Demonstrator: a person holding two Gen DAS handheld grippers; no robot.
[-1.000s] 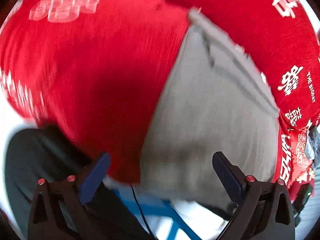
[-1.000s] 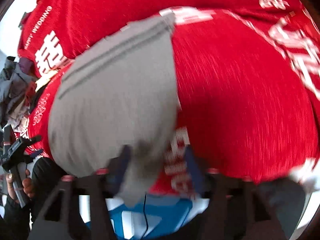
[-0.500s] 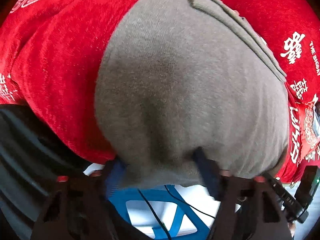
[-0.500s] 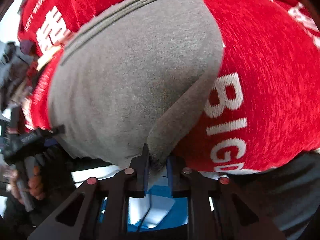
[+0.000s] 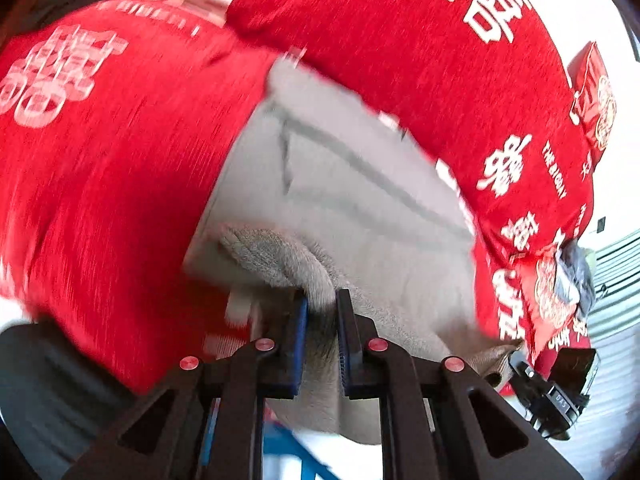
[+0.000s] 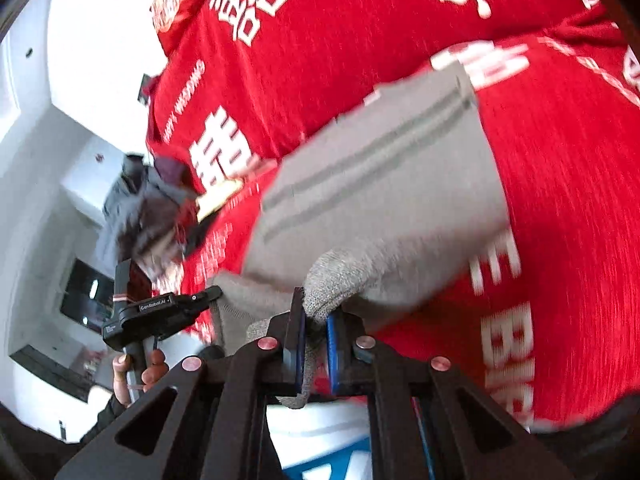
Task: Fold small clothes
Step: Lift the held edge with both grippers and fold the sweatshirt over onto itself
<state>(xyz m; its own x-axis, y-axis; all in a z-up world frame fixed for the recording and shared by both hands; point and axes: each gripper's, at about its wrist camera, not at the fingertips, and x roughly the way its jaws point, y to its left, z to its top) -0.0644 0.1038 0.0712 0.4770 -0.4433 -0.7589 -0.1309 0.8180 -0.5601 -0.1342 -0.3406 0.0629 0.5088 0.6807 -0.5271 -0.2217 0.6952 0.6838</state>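
grey garment (image 5: 352,208) lies on the red cloth (image 5: 112,184), running toward 12 o'clock from my left tongs (image 5: 322,320) and right tongs (image 6: 316,320), each clamped shut on a near-edge corner, equally near.

the grey garment (image 5: 360,200) is a small knitted piece of plain grey cloth with darker stitched seam lines running across its far part. it lies spread over a red cloth printed with white characters. its near edge is lifted off that cloth at two places, bunched into rounded folds, one at each near corner (image 6: 336,280), while the far part with the seams (image 6: 380,152) rests flat on the red. the near hem hangs down past the raised folds. the far edge is blurred.
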